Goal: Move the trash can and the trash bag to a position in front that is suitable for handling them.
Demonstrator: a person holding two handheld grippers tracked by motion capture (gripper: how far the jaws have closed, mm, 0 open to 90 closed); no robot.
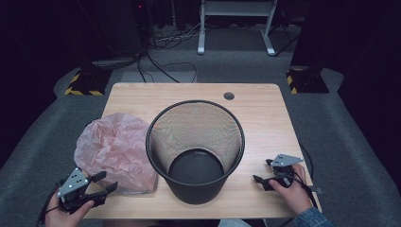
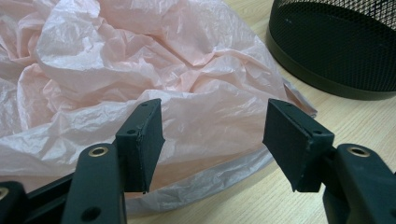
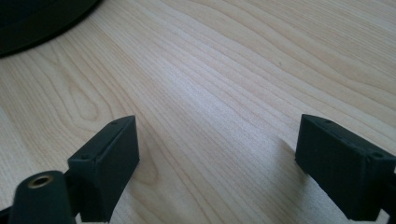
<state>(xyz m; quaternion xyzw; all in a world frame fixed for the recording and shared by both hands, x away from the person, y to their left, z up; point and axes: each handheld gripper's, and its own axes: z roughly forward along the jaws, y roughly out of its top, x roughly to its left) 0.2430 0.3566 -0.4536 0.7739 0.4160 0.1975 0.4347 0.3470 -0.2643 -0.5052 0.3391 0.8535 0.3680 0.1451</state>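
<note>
A lab: dark curtains, floor cables [image 1: 161, 35], hazard-taped stand bases [image 1: 85, 84].

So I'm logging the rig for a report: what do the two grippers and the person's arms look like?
Both are black handheld tools with two blocky black jaws. The left gripper and right gripper each carry a grey three-cornered plate with small holes on top. Brass-coloured screw holes show at the jaw bases in the gripper views. A dark cable trails from each. A blue denim sleeve covers the right forearm.

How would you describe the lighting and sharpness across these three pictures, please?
High view: the table is evenly lit, the room behind nearly black. Left gripper view: the pink bag is sharp and the bin is slightly soft. Right gripper view: soft sheen on the wood, faint shadows beside the open jaws.
</note>
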